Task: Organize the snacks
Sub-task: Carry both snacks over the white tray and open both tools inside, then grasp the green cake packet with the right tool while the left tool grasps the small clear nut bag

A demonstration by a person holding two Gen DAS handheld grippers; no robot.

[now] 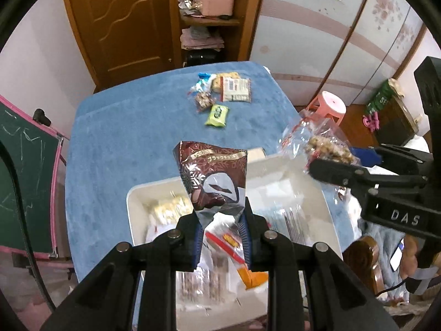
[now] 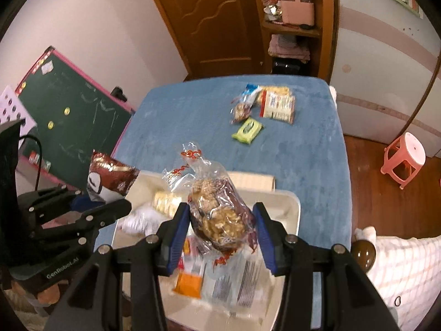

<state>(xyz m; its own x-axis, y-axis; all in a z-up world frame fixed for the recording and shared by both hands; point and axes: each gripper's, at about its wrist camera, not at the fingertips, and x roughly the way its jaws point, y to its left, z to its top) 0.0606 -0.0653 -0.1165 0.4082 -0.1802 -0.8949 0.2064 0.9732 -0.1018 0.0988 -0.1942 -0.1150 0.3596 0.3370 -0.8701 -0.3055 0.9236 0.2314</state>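
My left gripper (image 1: 222,220) is shut on the lower end of a dark red chocolate snack bag (image 1: 212,179), held up above a white tray (image 1: 135,193). My right gripper (image 2: 220,212) is shut on a clear bag of nut brittle (image 2: 217,209) over the same tray (image 2: 292,201). Each gripper shows in the other's view: the right gripper (image 1: 339,157) with the clear bag (image 1: 322,143), and the left gripper (image 2: 102,198) with the red bag (image 2: 110,176). Several packets lie in the tray. On the far side of the blue tablecloth lie a green packet (image 1: 217,114) (image 2: 247,129) and a white-and-red pack (image 1: 236,89) (image 2: 278,104).
A small clear nut bag (image 1: 202,100) and a blue wrapper (image 1: 202,78) lie beside the far pile. A pink stool (image 2: 403,160) stands right of the table, a green chalkboard (image 2: 71,115) left of it. A wooden door and a shelf are behind.
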